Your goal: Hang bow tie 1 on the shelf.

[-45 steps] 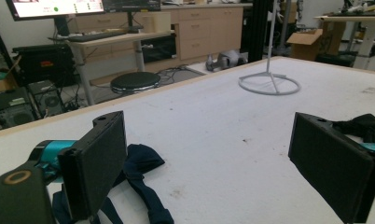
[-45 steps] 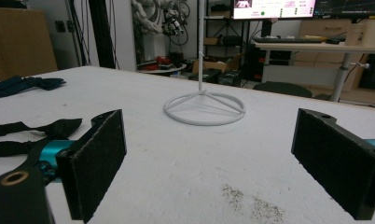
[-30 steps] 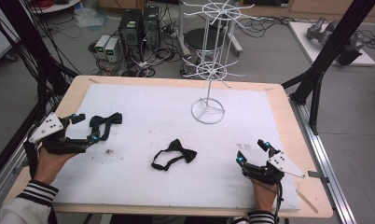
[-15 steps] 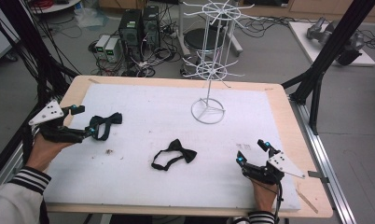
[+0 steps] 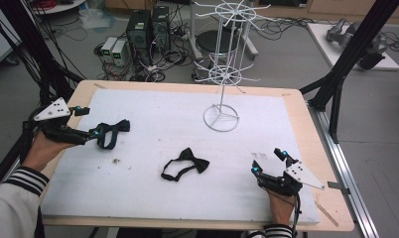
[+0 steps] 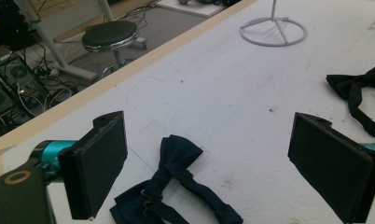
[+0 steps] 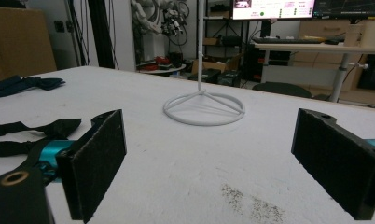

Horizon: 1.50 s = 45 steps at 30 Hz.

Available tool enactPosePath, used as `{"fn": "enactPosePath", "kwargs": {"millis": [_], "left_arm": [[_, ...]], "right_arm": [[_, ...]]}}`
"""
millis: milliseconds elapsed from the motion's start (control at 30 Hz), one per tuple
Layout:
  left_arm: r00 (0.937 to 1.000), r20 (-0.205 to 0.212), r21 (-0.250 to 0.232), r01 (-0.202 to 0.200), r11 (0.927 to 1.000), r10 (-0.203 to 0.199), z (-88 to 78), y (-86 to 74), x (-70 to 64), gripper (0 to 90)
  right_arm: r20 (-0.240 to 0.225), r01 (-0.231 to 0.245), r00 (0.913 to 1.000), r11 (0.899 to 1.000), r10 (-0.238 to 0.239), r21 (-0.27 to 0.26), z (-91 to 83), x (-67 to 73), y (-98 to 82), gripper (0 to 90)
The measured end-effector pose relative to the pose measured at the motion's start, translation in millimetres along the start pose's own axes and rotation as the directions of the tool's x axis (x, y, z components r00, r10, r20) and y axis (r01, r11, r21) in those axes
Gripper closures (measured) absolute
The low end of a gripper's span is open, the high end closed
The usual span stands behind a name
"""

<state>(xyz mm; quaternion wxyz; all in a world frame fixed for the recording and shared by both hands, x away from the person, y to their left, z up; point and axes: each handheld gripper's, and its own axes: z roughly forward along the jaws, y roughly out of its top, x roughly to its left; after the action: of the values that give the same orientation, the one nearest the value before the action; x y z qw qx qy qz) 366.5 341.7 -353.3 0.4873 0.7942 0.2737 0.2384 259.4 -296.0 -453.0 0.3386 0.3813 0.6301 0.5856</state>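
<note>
A navy bow tie [image 5: 113, 132] lies flat on the white mat at the left. My left gripper [image 5: 90, 122] hovers open at its left end; in the left gripper view the navy bow tie [image 6: 176, 184] lies low between the spread jaws of the left gripper [image 6: 209, 126], untouched. A black bow tie [image 5: 185, 164] with a looped strap lies mid-table, and it is the black bow tie [image 6: 358, 86] at the right edge of the left gripper view. My right gripper [image 5: 267, 160] rests open near the front right, and the right gripper [image 7: 209, 121] faces the white wire rack's ring base [image 7: 204, 108].
The white wire rack [image 5: 221, 118] stands at the back centre of the mat, its hooked tiers rising above. Computers, cables and a stool sit on the floor beyond the table's far wooden edge [image 5: 187, 87]. Black frame posts flank both sides.
My left hand has lifted and drawn back to the left and farther from the near edge, its jaws staying open by the navy bow tie. The right gripper and both ties have not moved.
</note>
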Motion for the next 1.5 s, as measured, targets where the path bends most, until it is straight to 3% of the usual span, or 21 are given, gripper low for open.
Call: {"fn": "enactPosePath", "kwargs": {"millis": [533,867,1067,1200,1367,1433,1500], "left_arm": [[0.9997,0.006,0.068,-0.026,0.9974,0.025,2.8,13.8,19.9,12.3],[0.998,0.0,0.129,-0.063,0.9897,0.063,7.6,24.1,30.0,12.3],[0.995,0.019,0.178,-0.1,0.9788,0.098,13.9,27.0,34.3,12.7],[0.9959,0.017,0.19,-0.09,0.9776,0.088,19.3,23.1,38.8,12.7],[0.9958,0.016,0.235,-0.092,0.9676,0.091,24.0,16.5,46.4,12.8],[0.9961,0.015,0.257,-0.088,0.9625,0.087,25.3,15.0,49.9,12.8],[0.9945,0.02,0.291,-0.105,0.9511,0.103,27.4,16.1,51.8,12.7]], "right_arm": [[0.001,-0.001,1.0,1.0,0.001,-0.001,0.2,-0.2,0.1,9.5],[-0.001,0.001,1.0,1.0,-0.001,-0.003,0.3,-0.4,0.0,9.5],[0.001,0.003,1.0,1.0,-0.003,-0.002,0.4,-0.3,0.0,9.5],[0.001,0.002,1.0,1.0,-0.002,-0.002,0.4,-0.3,0.1,9.5],[0.002,0.005,1.0,1.0,-0.005,-0.001,0.6,-0.3,0.1,9.5],[0.003,0.01,0.9999,1.0,-0.01,-0.002,0.8,-0.5,0.2,9.5],[0.003,0.009,1.0,1.0,-0.009,-0.001,0.9,-0.4,0.2,9.5]]}}
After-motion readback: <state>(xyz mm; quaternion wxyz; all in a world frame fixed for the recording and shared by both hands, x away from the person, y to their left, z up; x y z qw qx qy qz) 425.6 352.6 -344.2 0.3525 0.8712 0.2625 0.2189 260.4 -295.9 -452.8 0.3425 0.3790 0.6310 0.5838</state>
